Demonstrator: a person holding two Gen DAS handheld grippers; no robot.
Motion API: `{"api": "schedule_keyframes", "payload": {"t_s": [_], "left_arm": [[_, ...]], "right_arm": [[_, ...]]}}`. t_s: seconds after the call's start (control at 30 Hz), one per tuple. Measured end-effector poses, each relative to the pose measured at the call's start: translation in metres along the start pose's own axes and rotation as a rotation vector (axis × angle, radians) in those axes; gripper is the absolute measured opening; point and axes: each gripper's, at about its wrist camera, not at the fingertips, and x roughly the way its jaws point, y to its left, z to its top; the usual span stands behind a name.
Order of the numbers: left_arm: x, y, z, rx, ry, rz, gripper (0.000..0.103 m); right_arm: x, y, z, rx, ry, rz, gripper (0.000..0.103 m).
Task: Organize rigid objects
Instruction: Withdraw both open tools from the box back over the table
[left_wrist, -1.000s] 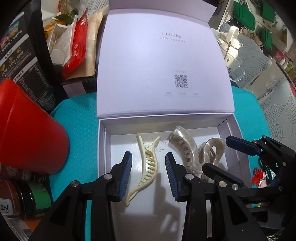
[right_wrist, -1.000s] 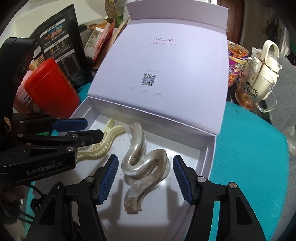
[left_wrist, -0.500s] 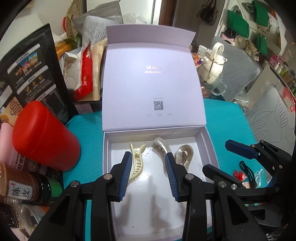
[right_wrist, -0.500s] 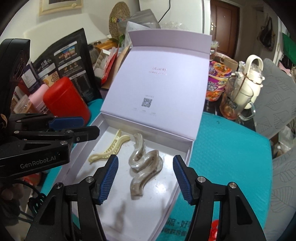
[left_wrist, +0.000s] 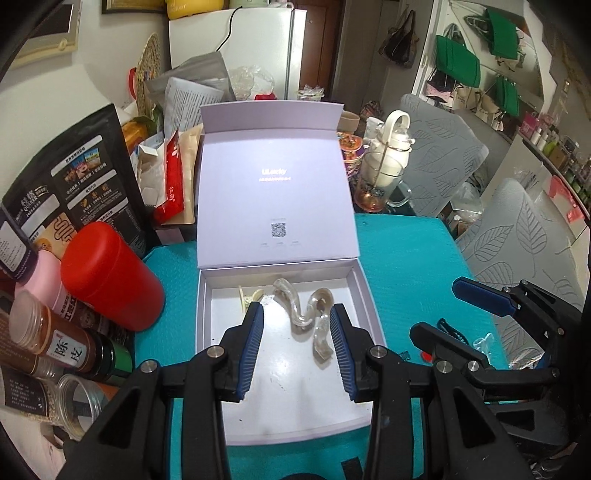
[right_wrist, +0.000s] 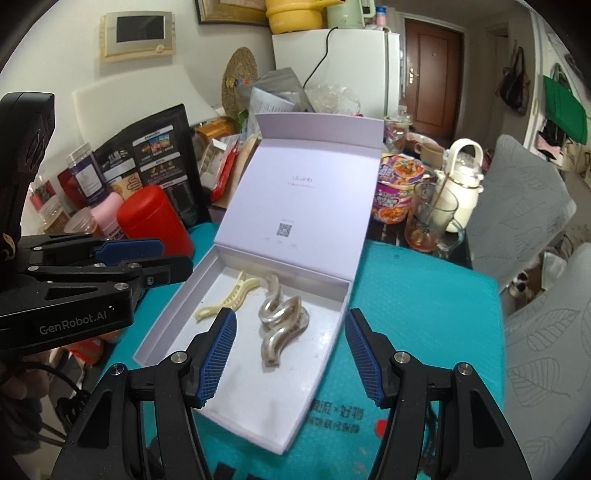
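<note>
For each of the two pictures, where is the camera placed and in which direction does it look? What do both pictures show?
Left wrist: sits on the left gripper, looking forward and down into the open white box; its own open fingers show, and the right gripper at right.
Right wrist: sits on the right gripper, looking down at the box from its right; its own open fingers show, and the left gripper at left.
Shared: box, cream hair clip, clear hair clip, red canister.
</note>
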Motion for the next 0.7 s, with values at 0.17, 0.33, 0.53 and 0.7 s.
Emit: {"api": "schedule_keyframes", "payload": {"t_s": [0.17, 0.33, 0.53, 0.7], "left_arm": [[-0.022, -0.017, -0.009, 0.008, -0.027, -0.005, 0.037], [-0.043, -0.036, -0.022, 0.009, -0.052, -0.003, 0.037], [-0.067, -0.061, -0.037, 0.014, -0.075, 0.001, 0.037], [-0.084, -0.085, -0.052, 0.020, -0.085, 0.000, 0.037]], "right_arm": [[-0.028, -0.003, -0.011, 0.000, -0.025, -0.009, 0.061], [-0.055, -0.008, -0.023, -0.001, -0.047, -0.015, 0.061], [-0.088, -0.013, -0.038, -0.011, -0.078, -0.018, 0.061], [-0.115, -0.019, -0.056, -0.010, -0.099, -0.022, 0.062]]}}
